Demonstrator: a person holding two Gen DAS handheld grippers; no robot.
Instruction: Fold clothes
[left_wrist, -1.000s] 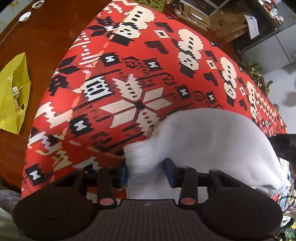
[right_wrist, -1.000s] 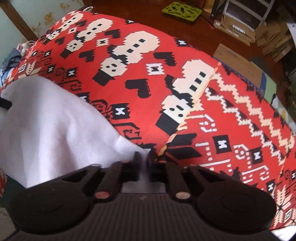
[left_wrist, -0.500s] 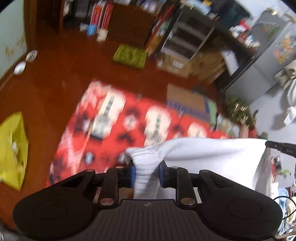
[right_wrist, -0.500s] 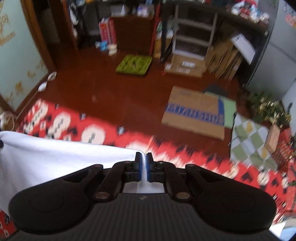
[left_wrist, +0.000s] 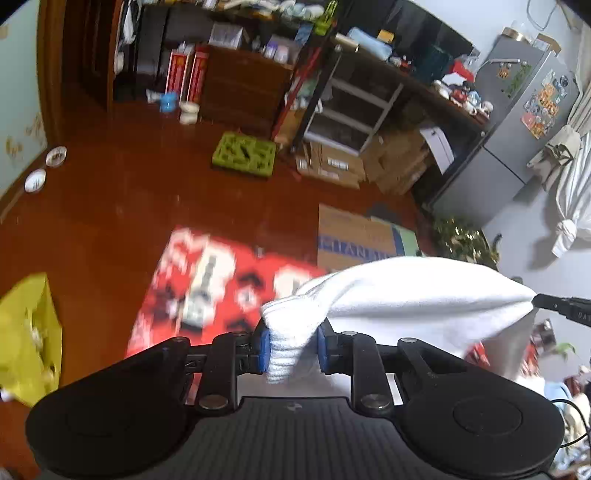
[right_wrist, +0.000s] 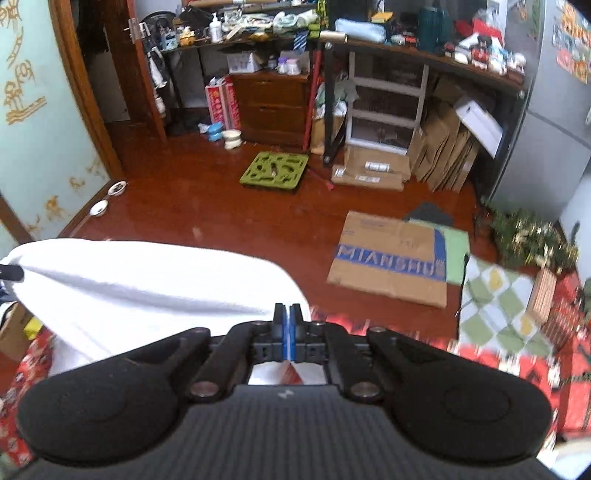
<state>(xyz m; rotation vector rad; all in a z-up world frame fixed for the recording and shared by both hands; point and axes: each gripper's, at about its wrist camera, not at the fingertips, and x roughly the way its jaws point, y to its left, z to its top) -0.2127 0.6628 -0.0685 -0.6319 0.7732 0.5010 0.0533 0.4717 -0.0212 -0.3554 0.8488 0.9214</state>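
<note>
A white garment is held aloft between both grippers, stretched above a red patterned cloth. A thick bunched edge is clamped by the left gripper. The right gripper is pressed nearly shut on a thin corner. A flattened cardboard box lies at 1 o'clock.

A flattened cardboard box lies on the wooden floor, and its blue band carries pale capitals reading "MIANSHU" — legible from the right wrist view. From the left wrist view the same print is cut off and blurred — nothing else is legible.
</note>
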